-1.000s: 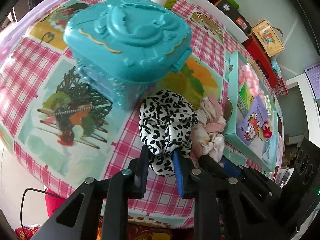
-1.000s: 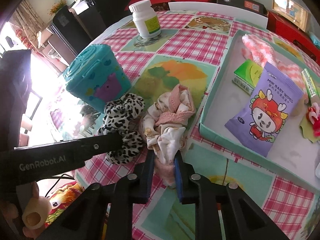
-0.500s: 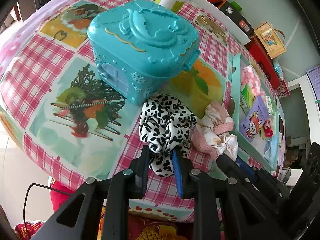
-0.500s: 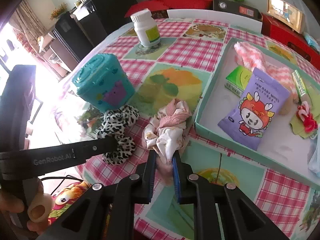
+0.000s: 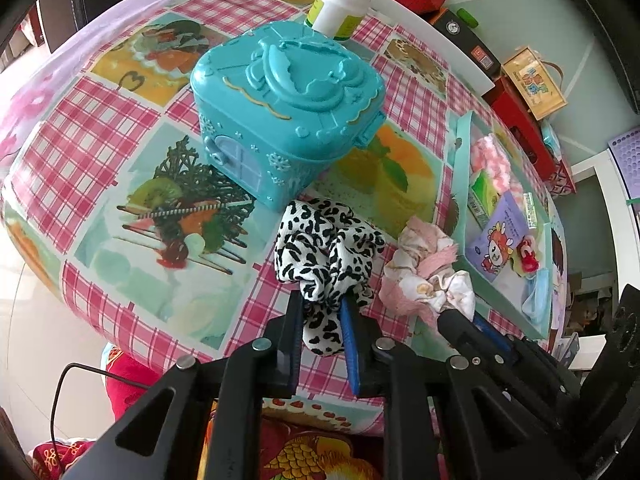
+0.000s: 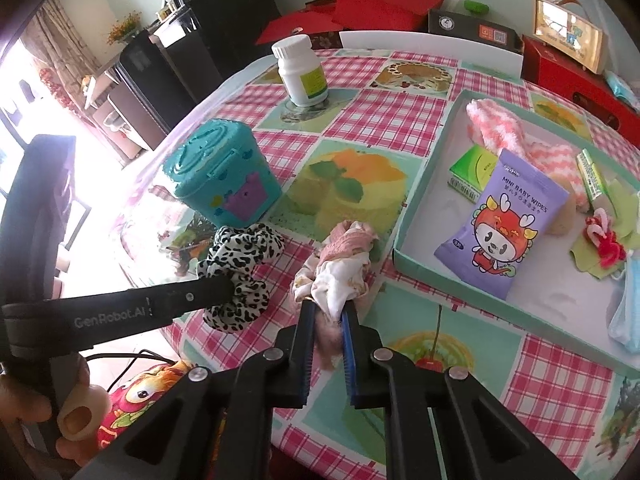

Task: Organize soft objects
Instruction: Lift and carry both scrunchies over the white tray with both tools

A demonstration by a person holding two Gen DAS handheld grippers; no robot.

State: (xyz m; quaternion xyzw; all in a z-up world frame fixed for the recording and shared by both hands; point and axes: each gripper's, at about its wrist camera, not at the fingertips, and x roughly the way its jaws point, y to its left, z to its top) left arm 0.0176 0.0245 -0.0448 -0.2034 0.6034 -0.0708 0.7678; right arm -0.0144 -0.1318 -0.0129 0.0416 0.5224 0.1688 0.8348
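1. While your left gripper [image 5: 322,332] pinches the leopard-print scrunchie [image 5: 326,256], your right gripper [image 6: 326,322], jaws closing, nips the pink-and-cream scrunchie [image 6: 344,276]; both scrunchies hang near the table's front edge.
2. Beyond them stands the teal toy box [image 5: 286,120], lid shut.
3. Farther right, the mint tray [image 6: 404,236] already holds a fuzzy pink sock [image 6: 504,132] and wipes; both scrunchies remain unsorted.

Checked tablecloth table [image 6: 384,128] bears teal box [image 6: 224,176], bottle [image 6: 302,72], tray [image 6: 420,268].
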